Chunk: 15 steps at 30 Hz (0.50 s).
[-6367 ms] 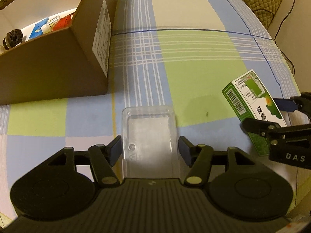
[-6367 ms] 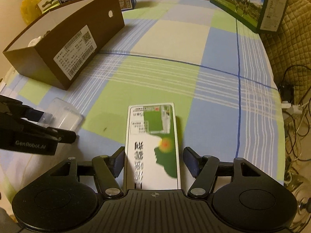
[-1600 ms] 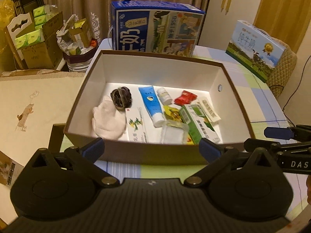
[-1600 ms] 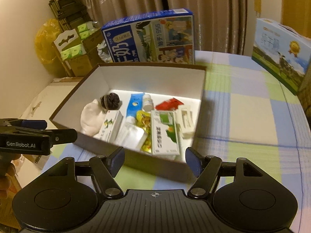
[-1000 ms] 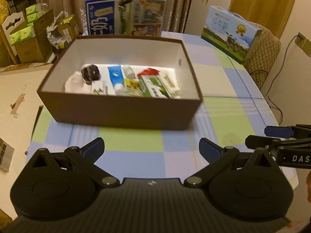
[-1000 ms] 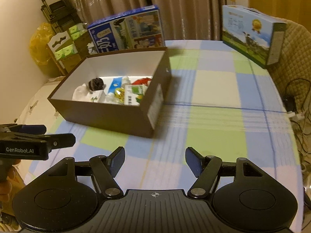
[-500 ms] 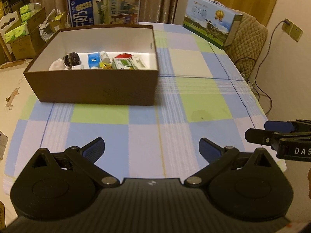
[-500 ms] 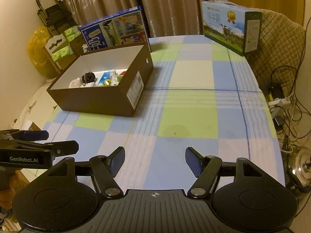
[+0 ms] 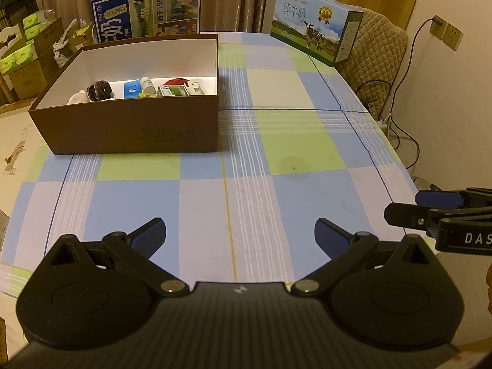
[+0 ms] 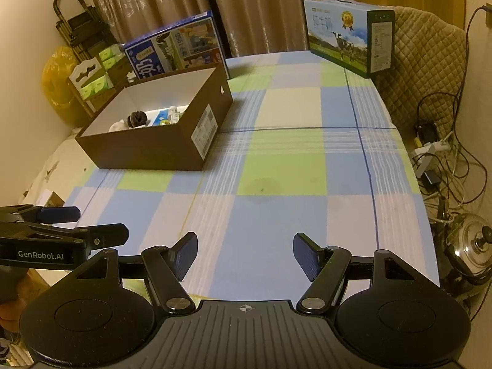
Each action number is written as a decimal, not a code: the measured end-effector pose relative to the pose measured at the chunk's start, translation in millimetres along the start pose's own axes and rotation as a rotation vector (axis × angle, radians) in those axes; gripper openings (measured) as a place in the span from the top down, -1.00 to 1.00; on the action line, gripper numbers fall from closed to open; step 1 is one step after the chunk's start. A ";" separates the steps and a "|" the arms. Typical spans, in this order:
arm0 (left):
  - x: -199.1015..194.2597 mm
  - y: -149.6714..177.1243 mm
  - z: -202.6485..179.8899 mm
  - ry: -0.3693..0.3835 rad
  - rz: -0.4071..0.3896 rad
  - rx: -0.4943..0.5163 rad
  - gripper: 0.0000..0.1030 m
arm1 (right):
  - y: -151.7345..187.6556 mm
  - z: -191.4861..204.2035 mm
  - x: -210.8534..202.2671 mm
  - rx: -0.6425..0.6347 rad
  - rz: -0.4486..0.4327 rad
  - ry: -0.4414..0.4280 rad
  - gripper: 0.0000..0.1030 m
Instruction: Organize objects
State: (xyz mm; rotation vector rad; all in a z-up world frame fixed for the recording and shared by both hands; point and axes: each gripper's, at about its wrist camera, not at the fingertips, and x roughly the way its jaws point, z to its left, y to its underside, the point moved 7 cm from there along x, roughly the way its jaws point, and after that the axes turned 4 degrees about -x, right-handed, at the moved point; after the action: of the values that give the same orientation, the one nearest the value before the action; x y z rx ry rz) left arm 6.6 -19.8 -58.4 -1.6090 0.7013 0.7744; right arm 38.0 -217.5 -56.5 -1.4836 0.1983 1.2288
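Both grippers, left (image 9: pixel 240 233) & right (image 10: pixel 245 256), hang spread wide w/ nothing held, near table (image 9: pixel 276 141) edge. Box (image 9: pixel 132 129) looks packed, cloth bare, so just hold steady, clear of it.

We see the brown box's (image 9: pixel 129 129) near wall hiding most of its contents; the right hand-held gripper (image 9: pixel 406 206) is cut by the left wrist frame edge.

We see both wrist views look forward over the counter (image 9: pixel 276 141), sharing the far brown box (image 9: pixel 132 129) (image 10: pixel 160 150).
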 end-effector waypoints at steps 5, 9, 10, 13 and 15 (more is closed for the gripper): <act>-1.3 3.1 -1.8 -0.002 0.000 -0.003 -0.97 | 2.7 -0.3 -3.0 0.001 -0.003 -0.001 -0.29; -3.5 4.9 -3.2 -0.001 -0.002 -0.005 -0.97 | 3.1 -0.1 -3.8 -0.001 -0.004 -0.004 -0.29; -4.0 5.1 -3.1 -0.002 -0.003 -0.005 -0.97 | 3.7 0.5 -4.9 -0.002 -0.004 -0.005 -0.29; -5.6 5.2 -3.1 -0.005 -0.008 -0.006 -0.97 | 4.3 2.2 -6.2 -0.003 -0.005 -0.005 -0.29; -6.1 5.5 -2.8 -0.006 -0.009 -0.009 -0.97 | 4.6 2.8 -6.6 -0.004 -0.006 -0.005 -0.29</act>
State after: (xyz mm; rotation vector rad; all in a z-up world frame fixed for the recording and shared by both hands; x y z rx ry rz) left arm -1.1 -23.2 -56.4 -1.6166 0.6864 0.7769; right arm 30.2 -220.1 -53.8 -1.4836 0.1886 1.2284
